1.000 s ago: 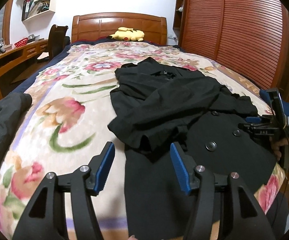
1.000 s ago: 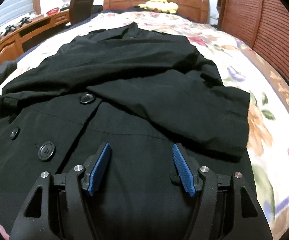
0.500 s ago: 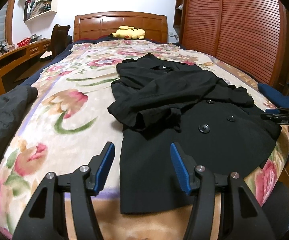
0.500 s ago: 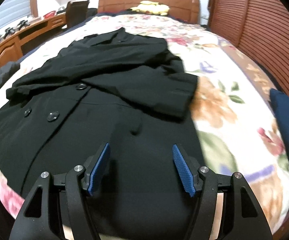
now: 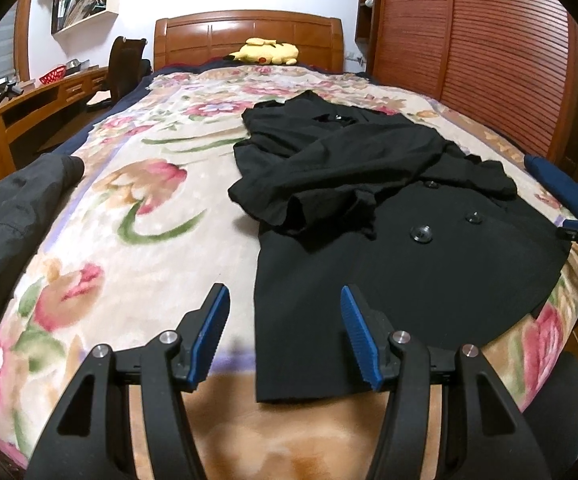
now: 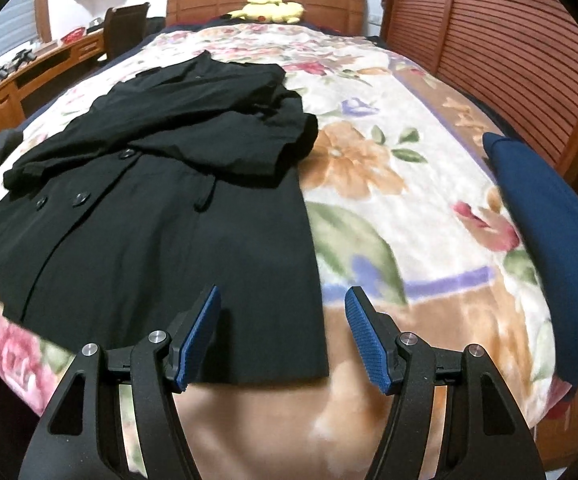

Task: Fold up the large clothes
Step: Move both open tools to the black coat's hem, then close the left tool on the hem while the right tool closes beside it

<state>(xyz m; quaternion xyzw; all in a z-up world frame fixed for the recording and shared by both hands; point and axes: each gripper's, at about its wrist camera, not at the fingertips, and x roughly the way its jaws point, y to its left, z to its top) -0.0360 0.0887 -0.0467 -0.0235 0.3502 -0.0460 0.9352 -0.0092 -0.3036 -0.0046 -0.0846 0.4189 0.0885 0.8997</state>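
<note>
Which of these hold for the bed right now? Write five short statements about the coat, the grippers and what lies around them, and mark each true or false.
1. The black coat lies spread on the floral blanket, sleeves folded across its front. True.
2. The left gripper is clamped on the coat's hem. False: its fingers stand apart, holding nothing.
3. A yellow plush toy lies by the headboard. True.
4. The right gripper is shut. False: it is open over the hem's corner.
5. A folded red garment lies on the bed's right edge. False: the blue garment lies there.
</note>
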